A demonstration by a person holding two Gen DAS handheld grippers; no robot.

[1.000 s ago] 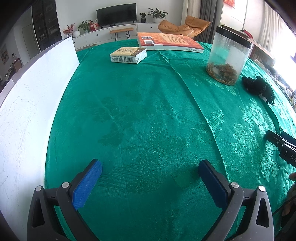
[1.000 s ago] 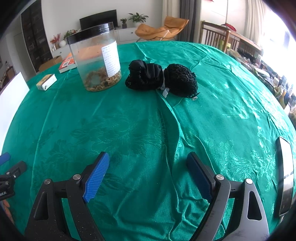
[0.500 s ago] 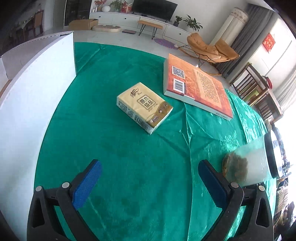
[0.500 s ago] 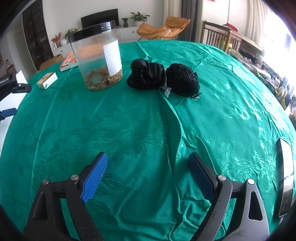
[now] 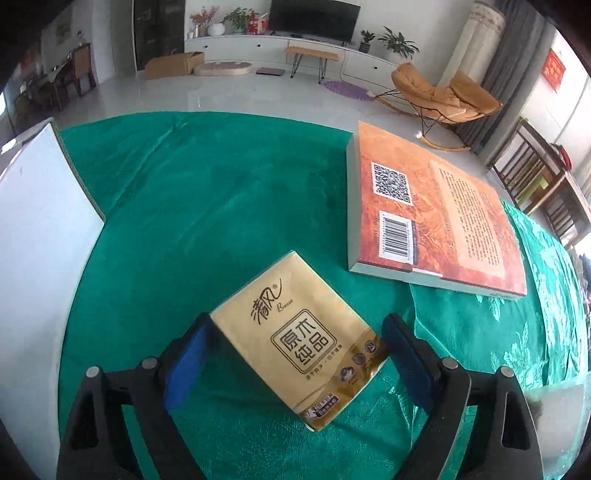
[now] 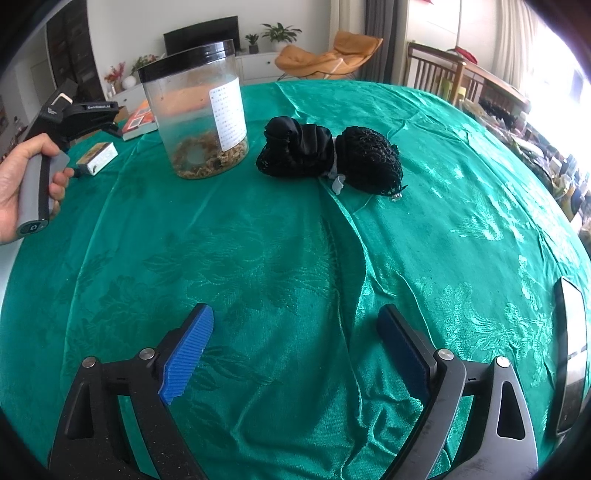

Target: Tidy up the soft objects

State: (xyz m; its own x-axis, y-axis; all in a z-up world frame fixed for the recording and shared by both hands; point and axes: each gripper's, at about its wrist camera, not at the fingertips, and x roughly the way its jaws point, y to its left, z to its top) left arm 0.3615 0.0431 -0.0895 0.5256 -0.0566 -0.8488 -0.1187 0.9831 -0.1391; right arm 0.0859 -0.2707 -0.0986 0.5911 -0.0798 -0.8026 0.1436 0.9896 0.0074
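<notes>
Now the left tongs (image 5: 291, 354), which have just been closing, bracket the tissue pack (image 5: 299, 354) without clearly pinching it; better to square up and squeeze gently. Right tongs (image 6: 295, 354) hang wide, empty.

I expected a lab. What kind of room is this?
Most likely a home living and dining room: a television on a low white cabinet, an orange lounge chair, and a table under a green cloth.

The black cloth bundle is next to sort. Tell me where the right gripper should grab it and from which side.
Grip the black cloth bundle at its pinched waist, where the smooth half meets the netted half. Come from above on the near side with the right gripper, since the plastic jar stands close on the left.
</notes>
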